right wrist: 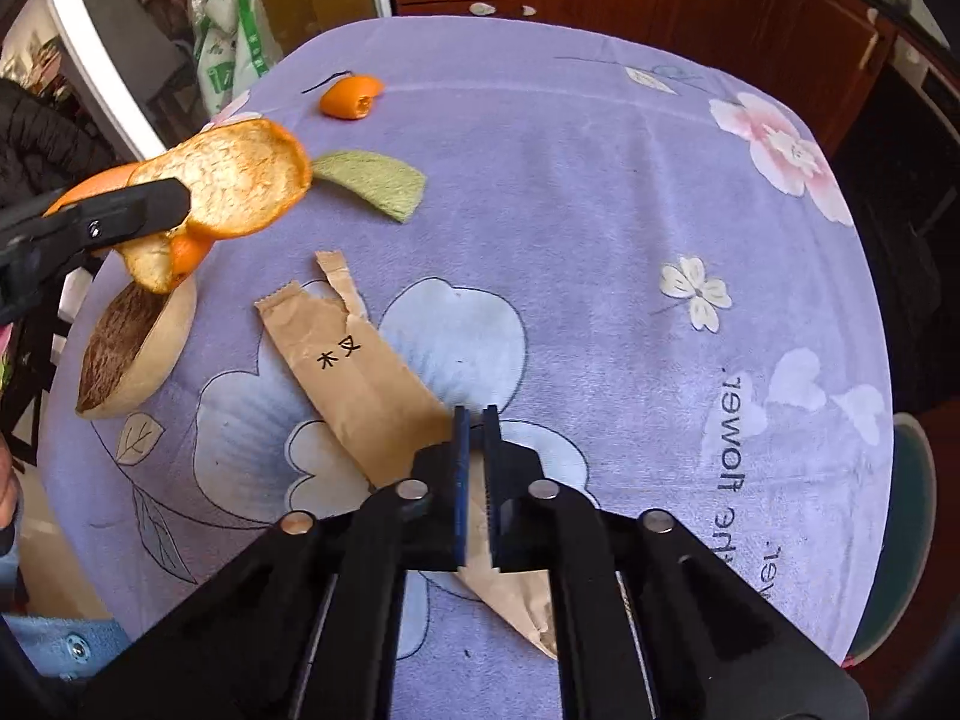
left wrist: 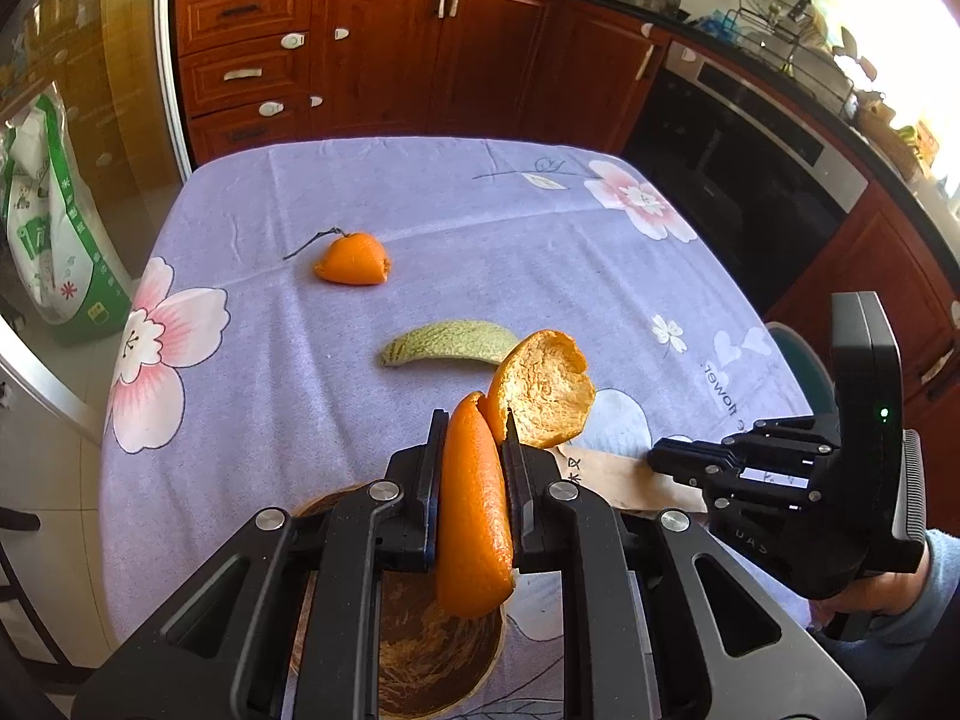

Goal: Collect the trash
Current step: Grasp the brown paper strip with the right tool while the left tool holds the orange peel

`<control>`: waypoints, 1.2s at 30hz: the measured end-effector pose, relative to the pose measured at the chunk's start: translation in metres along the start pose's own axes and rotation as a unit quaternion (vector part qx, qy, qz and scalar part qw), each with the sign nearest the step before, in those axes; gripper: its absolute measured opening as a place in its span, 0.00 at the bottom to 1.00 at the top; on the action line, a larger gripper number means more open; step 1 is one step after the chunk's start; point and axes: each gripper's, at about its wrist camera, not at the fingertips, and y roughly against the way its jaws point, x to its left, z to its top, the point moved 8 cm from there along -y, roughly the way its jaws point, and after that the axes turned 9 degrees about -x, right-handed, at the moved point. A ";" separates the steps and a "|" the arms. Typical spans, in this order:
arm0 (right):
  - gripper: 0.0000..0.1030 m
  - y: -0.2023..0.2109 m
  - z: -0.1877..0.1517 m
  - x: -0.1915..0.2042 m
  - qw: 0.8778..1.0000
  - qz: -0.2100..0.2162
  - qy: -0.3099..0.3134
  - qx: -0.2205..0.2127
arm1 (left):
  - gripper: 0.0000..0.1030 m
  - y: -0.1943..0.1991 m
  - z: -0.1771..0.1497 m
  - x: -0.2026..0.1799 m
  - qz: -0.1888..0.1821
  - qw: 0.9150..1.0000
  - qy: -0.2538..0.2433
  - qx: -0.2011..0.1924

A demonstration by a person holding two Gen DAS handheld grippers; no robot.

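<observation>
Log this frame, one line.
left gripper: shut on orange peel above bowl | right gripper: shut, over paper wrapper | table: melon rind, small peel

two orange peels [left wrist: 477, 504] [left wrist: 353, 259], one melon rind [left wrist: 449, 343] (pale green), one wrapper [right wrist: 360, 378]

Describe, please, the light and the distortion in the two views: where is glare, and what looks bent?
Left wrist view: window glare whitens the upper right corner; the tablecloth edges bow from the fisheye; the orange peel in the left gripper is sharp. Right wrist view: even light, dark corners, the paper wrapper sharp.
</observation>
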 end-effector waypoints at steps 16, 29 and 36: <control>0.57 0.003 -0.020 0.050 0.996 0.012 0.092 0.000 | 0.16 0.013 0.000 0.006 0.001 1.000 0.015 -0.011; 0.04 0.030 -0.002 -0.002 0.998 0.022 -0.060 -0.021 | 0.16 0.014 0.001 -0.015 -0.018 1.000 0.003 -0.013; 0.04 0.073 0.001 -0.032 0.991 0.030 -0.111 -0.064 | 0.16 0.021 0.006 -0.053 -0.030 0.999 -0.022 -0.018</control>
